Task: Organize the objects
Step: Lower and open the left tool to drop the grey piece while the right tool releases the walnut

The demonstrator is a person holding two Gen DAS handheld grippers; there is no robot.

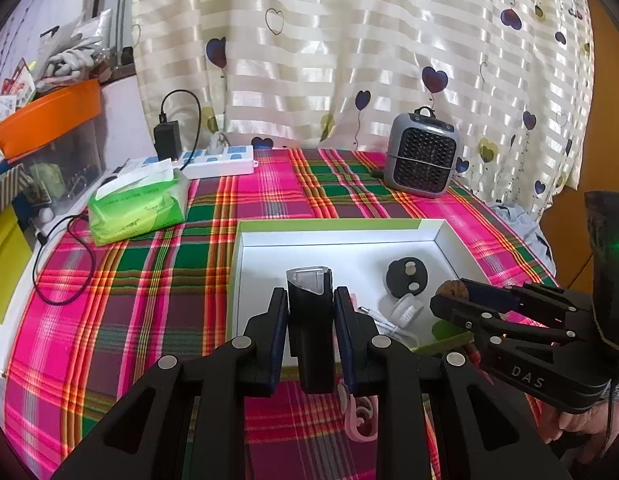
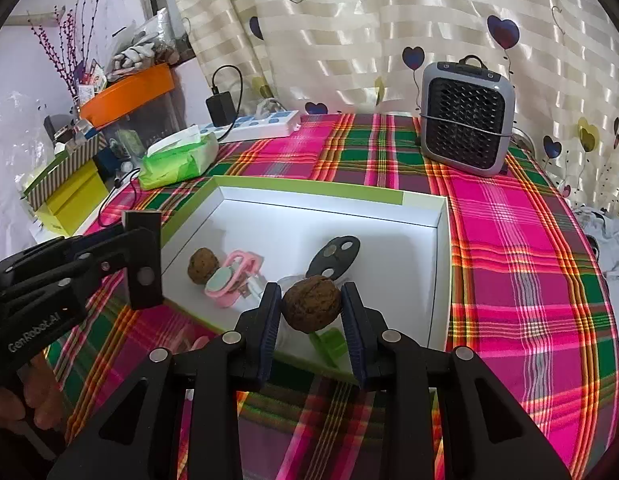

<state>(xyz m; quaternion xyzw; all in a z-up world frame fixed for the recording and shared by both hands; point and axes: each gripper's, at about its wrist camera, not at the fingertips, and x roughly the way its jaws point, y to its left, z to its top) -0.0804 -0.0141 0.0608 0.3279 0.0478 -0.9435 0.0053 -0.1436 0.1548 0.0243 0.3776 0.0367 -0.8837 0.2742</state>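
Note:
A shallow white box with a green rim [image 1: 337, 225] [image 2: 439, 280] lies on the plaid tablecloth. My left gripper [image 1: 310, 316] is shut on a black oblong case with a clear top [image 1: 309, 320], held over the box's near edge; it also shows in the right wrist view [image 2: 143, 260]. My right gripper [image 2: 311, 316] is shut on a brown walnut [image 2: 311, 304], held above the box's near right part; the walnut also shows in the left wrist view [image 1: 451, 290]. In the box lie a second walnut [image 2: 202, 266], a pink object [image 2: 233, 280], a black disc [image 2: 337, 258] and a white brush [image 1: 403, 310].
A grey fan heater [image 2: 467, 118] stands at the back right. A green tissue pack [image 1: 137, 210], a white power strip [image 1: 217, 162] with a black charger [image 1: 167, 140], and stacked boxes [image 2: 69, 192] sit at the left. A pink item [image 1: 361, 416] lies under my left gripper.

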